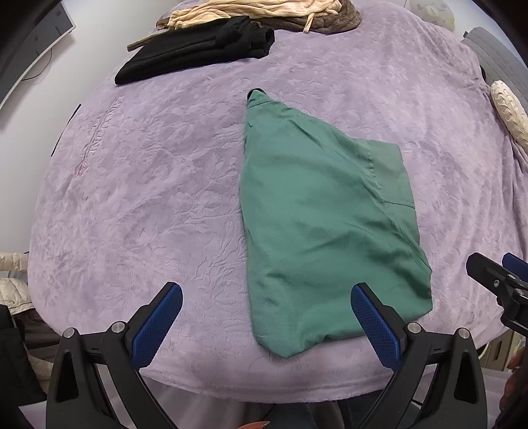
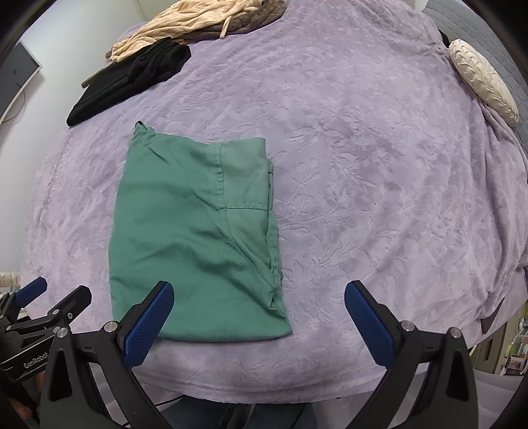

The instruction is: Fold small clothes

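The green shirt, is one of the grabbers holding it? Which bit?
No. Nothing is held. The left gripper and right gripper are both open with nothing between their fingers, and the folded green shirt lies flat on the purple blanket.

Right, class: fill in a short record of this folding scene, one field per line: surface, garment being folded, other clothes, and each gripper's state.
surface: purple blanket with embossed floral pattern
garment: green garment, folded into a rough rectangle, lying flat
other clothes: black clothes and beige garment at the far edge
left gripper: open, holding nothing, near the green garment's near edge
right gripper: open, holding nothing
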The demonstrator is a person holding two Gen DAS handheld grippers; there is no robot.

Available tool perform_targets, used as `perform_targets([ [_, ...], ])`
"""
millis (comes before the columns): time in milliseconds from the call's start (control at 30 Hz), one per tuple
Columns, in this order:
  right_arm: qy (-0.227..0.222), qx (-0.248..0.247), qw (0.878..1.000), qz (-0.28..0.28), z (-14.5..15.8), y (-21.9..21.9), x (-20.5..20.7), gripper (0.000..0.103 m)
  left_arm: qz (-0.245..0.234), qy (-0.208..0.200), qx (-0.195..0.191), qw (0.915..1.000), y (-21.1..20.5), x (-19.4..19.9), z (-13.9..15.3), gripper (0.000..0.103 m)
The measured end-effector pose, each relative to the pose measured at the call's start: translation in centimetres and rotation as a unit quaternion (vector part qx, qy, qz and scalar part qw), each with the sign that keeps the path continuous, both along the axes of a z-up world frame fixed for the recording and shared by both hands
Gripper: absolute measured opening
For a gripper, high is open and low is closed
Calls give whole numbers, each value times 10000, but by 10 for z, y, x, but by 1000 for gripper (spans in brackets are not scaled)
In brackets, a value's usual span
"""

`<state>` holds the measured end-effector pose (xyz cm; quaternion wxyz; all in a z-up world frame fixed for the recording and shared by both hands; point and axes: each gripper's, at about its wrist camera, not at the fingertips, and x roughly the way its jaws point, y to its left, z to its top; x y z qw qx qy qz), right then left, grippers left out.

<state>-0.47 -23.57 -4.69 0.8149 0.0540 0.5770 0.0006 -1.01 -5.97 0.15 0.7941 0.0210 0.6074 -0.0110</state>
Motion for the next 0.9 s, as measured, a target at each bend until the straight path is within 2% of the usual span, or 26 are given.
perform_targets([
  [900,17,-38,9999,102,6,-6,6,103,-74,-31,66,9999,-5,4,2,102],
])
